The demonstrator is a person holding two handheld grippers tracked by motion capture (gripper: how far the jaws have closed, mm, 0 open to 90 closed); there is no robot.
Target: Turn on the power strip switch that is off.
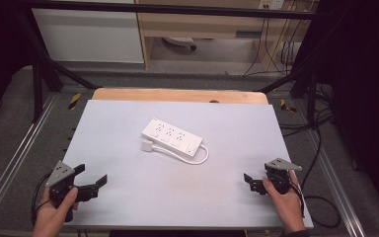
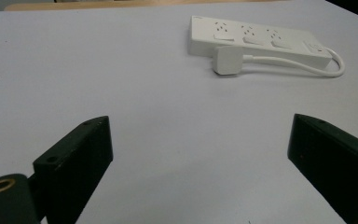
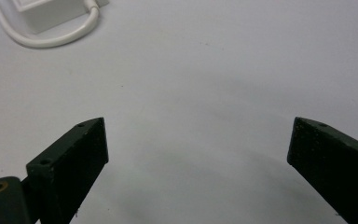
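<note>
**No readable text**

No lettering, brand, number or sign can be read in any view. The flat white plastic power strip in the middle of the frame bears small grey markings by its sockets, too blurred to make out. The pale grey tabletop carries no label.

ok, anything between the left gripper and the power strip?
Nothing: bare white tabletop from the left gripper to the power strip, per its own view and the high view.

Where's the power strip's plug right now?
In the high view the plug lies on the white table near its middle, against the near-left side of the power strip, ahead of both open grippers, nearer the left gripper.
</note>
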